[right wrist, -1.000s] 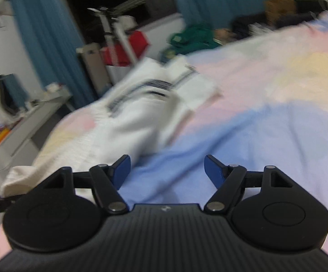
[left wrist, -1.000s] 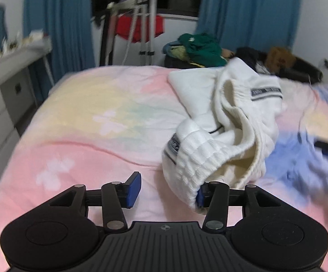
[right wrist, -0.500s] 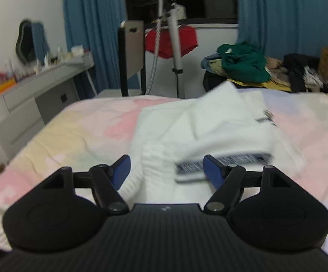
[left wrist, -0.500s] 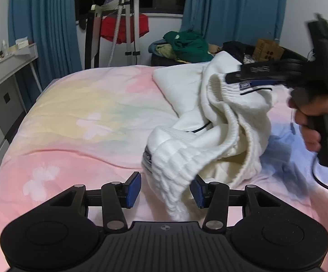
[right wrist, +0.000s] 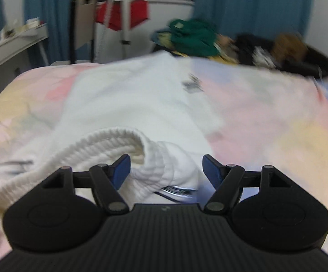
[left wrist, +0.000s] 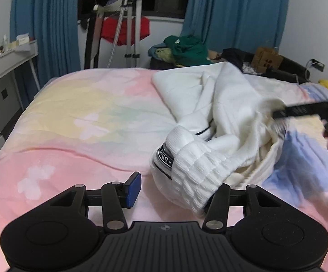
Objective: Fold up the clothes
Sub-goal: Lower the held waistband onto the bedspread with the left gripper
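Left wrist view: the left tool has its jaws apart, the ribbed cuff of the white sweatshirt lying between them against the right finger, unclamped. The garment runs from there far-right across the bed.

Right wrist view: the right tool stands wide apart over another ribbed hem, pads clear; this tool looks nearer that edge.

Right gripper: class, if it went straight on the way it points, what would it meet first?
Probably the white sweater's ribbed hem, bunched between and just beyond the right gripper; blur leaves depth uncertain.
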`<state>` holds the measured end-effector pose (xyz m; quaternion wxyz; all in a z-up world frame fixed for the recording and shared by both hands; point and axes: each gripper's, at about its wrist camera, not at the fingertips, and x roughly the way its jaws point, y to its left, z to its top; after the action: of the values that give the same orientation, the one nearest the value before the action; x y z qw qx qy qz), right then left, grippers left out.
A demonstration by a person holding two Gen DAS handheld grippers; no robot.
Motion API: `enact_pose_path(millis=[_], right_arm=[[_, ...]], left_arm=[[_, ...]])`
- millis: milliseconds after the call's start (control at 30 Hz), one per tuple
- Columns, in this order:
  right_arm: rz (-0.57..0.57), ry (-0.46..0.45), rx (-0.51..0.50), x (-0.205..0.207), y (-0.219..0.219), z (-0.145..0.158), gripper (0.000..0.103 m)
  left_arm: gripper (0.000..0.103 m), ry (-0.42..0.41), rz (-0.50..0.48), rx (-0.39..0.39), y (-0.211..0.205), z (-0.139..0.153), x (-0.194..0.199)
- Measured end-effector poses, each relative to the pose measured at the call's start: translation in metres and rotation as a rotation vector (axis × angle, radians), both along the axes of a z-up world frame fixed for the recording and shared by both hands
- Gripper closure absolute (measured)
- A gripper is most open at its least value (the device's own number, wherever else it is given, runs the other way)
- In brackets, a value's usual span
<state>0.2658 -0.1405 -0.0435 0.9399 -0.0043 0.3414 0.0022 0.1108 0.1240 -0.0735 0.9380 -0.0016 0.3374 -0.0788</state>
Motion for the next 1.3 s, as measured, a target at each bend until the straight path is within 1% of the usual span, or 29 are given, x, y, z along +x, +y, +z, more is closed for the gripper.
enact_pose_path(millis=[67, 133, 233, 267, 300, 367, 433, 467, 567, 633, 700, 733, 867, 933, 1000, 1200, 1300], right_arm=[[-0.05, 0.038, 0.047, -0.022, -0.024, -0.006, 0.031], [-0.113, 0.114, 0.094, -0.04, -0.045, -0.017, 0.031], [-0.167, 0.22, 0.187, -0.064, -0.07, -0.042, 0.032], [-0.191, 0.235, 0.221, -0.069, -0.076, -0.049, 0.032], [-0.206, 0.218, 0.256, -0.073, -0.08, -0.051, 0.032], [-0.187, 0.129, 0.304, -0.079, -0.08, -0.044, 0.032], [-0.131, 0.025, 0.273, -0.082, -0.066, -0.032, 0.032], [-0.097, -0.01, 0.246, -0.082, -0.058, -0.027, 0.032], [0.001, -0.073, 0.185, -0.083, -0.037, -0.023, 0.035], [0.021, -0.061, 0.151, -0.079, -0.034, -0.028, 0.035], [0.013, -0.038, 0.125, -0.072, -0.031, -0.035, 0.034], [-0.002, -0.042, 0.128, -0.07, -0.034, -0.037, 0.034], [-0.048, -0.07, 0.24, -0.071, -0.054, -0.036, 0.034], [-0.062, -0.064, 0.242, -0.069, -0.056, -0.038, 0.034], [-0.078, -0.035, 0.226, -0.07, -0.058, -0.041, 0.034], [-0.132, 0.056, 0.296, -0.073, -0.07, -0.054, 0.034], [-0.136, 0.076, 0.272, -0.076, -0.067, -0.057, 0.034]], left_arm=[[0.05, -0.01, -0.021, 0.019, -0.008, 0.001, -0.004], [0.052, -0.023, -0.033, 0.054, -0.017, 0.001, -0.008], [0.052, -0.032, -0.035, 0.093, -0.025, 0.001, -0.012], [0.052, -0.035, -0.035, 0.105, -0.027, 0.0, -0.013], [0.052, -0.037, -0.032, 0.114, -0.029, 0.0, -0.014], [0.052, -0.035, -0.024, 0.118, -0.029, 0.0, -0.015], [0.052, -0.034, -0.015, 0.119, -0.029, 0.0, -0.016], [0.052, -0.033, -0.014, 0.123, -0.029, 0.0, -0.017], [0.052, -0.03, -0.017, 0.14, -0.029, -0.002, -0.017], [0.052, -0.029, -0.013, 0.138, -0.028, -0.002, -0.015], [0.052, -0.027, -0.006, 0.131, -0.028, -0.002, -0.014], [0.051, -0.026, -0.002, 0.128, -0.027, -0.002, -0.014], [0.048, -0.022, 0.006, 0.114, -0.024, -0.001, -0.012], [0.047, -0.02, 0.009, 0.106, -0.022, -0.001, -0.011], [0.046, -0.019, 0.008, 0.102, -0.022, 0.0, -0.011], [0.046, -0.019, 0.009, 0.089, -0.022, 0.001, -0.01], [0.046, -0.011, 0.019, 0.059, -0.018, 0.001, -0.01]])
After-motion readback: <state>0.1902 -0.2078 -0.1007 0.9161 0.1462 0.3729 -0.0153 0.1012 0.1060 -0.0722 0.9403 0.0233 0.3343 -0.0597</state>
